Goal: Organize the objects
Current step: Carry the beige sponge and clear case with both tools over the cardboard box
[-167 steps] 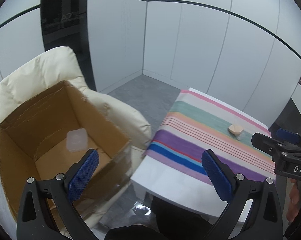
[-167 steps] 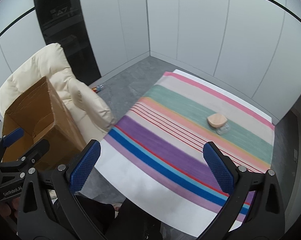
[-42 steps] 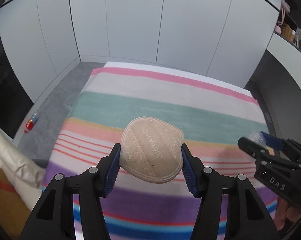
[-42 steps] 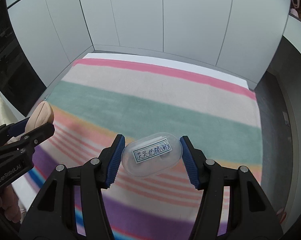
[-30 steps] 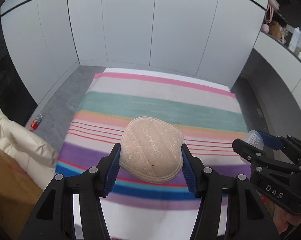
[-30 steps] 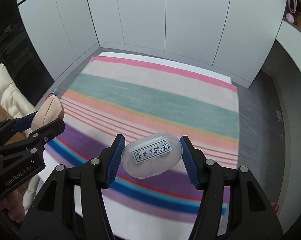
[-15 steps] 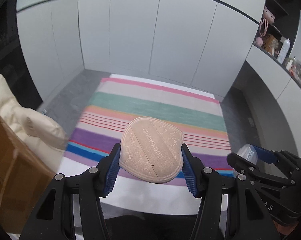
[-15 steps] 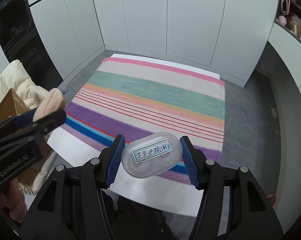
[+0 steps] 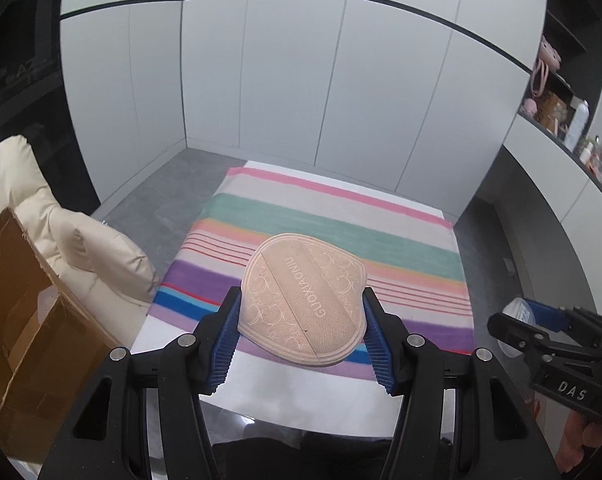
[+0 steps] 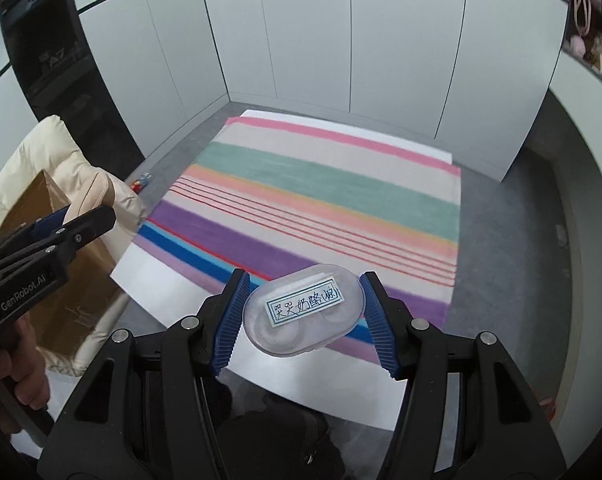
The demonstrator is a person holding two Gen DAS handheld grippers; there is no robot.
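L gripper (image 9: 301,332) clamps the tan puff pad (image 9: 303,300) by its 2 side edges, flat & clear of the striped cloth (image 9: 325,228). R gripper (image 10: 303,316) pinches the clear oval case (image 10: 305,310) label-up, likely both bound for the cardboard box (image 9: 17,320) at left w/o slipping

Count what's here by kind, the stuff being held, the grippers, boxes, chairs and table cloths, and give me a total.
Held items: 2, a puff and a clear case
Grippers: 2, left and right
Boxes: 1, cardboard
Chairs: 1
Striped cloths: 1
Total: 7
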